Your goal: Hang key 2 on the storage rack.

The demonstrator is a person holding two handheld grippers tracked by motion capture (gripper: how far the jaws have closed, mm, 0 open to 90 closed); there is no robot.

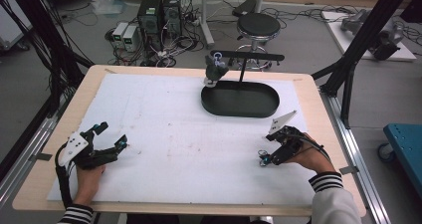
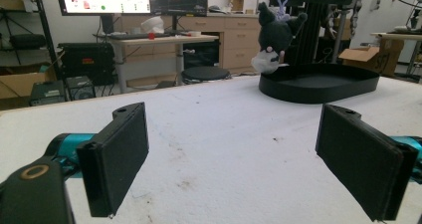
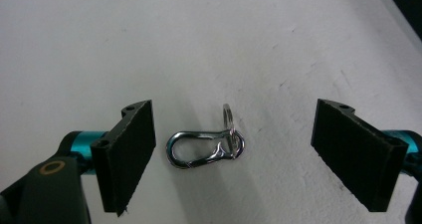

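A silver carabiner clip (image 3: pixel 199 148) with a small key ring (image 3: pixel 228 119) lies flat on the white mat (image 1: pixel 174 134). My right gripper (image 3: pixel 241 149) is open, one jaw on each side of the clip and neither touching it. In the high view the right gripper (image 1: pixel 265 148) is low at the mat's right side. My left gripper (image 1: pixel 113 135) is open near the left edge, nothing between its jaws. A dark plush toy (image 1: pixel 215 70) hangs by a loop from a black stand (image 1: pixel 246 56) over the left end of a black oval tray (image 1: pixel 240 98). Beyond my left gripper (image 2: pixel 234 159) are the plush toy (image 2: pixel 273 37) and tray (image 2: pixel 318 82).
The mat covers most of a wooden table (image 1: pixel 318 109). Black frame posts (image 1: pixel 348 79) stand off the right edge and cables hang at the left. A stool (image 1: pixel 258 26) and computer cases (image 1: pixel 159 12) are on the floor behind. A blue cart (image 1: pixel 405 139) is at the right.
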